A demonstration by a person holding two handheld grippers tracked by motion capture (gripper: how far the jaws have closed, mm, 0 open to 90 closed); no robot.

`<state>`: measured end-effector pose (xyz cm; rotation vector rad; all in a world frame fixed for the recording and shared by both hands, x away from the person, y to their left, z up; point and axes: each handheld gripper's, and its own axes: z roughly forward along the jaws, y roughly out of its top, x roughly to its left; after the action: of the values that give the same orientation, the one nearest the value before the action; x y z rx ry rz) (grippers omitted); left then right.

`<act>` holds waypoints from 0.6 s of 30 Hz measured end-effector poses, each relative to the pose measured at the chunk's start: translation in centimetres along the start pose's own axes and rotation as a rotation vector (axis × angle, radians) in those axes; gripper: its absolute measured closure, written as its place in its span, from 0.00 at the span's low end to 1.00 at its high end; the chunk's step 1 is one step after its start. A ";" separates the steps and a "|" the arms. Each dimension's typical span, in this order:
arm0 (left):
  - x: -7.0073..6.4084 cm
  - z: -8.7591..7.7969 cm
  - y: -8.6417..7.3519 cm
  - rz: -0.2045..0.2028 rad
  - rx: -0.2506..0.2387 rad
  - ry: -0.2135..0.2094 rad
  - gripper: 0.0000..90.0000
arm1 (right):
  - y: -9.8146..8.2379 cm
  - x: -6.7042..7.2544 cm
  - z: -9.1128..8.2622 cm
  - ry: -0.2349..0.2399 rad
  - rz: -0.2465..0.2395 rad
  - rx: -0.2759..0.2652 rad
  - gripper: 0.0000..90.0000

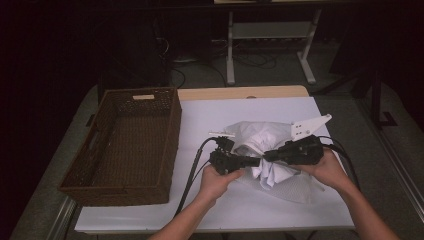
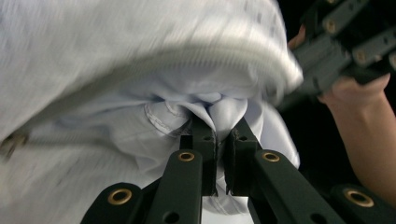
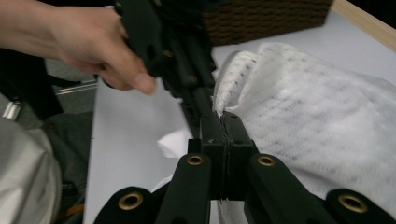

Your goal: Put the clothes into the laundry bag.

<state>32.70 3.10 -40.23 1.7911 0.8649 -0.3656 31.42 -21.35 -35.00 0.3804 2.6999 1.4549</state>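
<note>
Dim room, lit table, motion blur in one gripper view

In the high view the table [image 1: 260,210] is lit from above while the surroundings are sunk in near-black; soft shadows are cast beside the wicker basket [image 1: 125,145]. The white cloth [image 2: 140,70] is smeared by motion blur in the left gripper view. In the right gripper view the mesh bag [image 3: 317,116] is rendered fairly sharply, the near hand [image 3: 93,46] softly blurred.

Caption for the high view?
Both grippers, left and right, pinch a white garment beside a wicker basket.
</note>
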 end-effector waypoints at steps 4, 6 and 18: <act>1.8 2.4 0.2 -0.062 -0.022 0.035 0.94 | -0.1 -0.1 -0.1 -0.010 -0.005 0.023 0.99; 2.4 3.1 0.1 -0.090 -0.014 0.006 0.92 | -0.5 -0.7 -0.1 -0.033 0.007 0.045 0.99; 1.8 4.6 -0.1 -0.031 0.162 -0.005 0.46 | -1.9 -2.0 0.0 -0.053 0.068 0.036 0.99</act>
<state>34.58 -0.32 -43.19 1.9260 0.8813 -0.4720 33.02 -22.86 -36.68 0.5107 2.7000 1.3934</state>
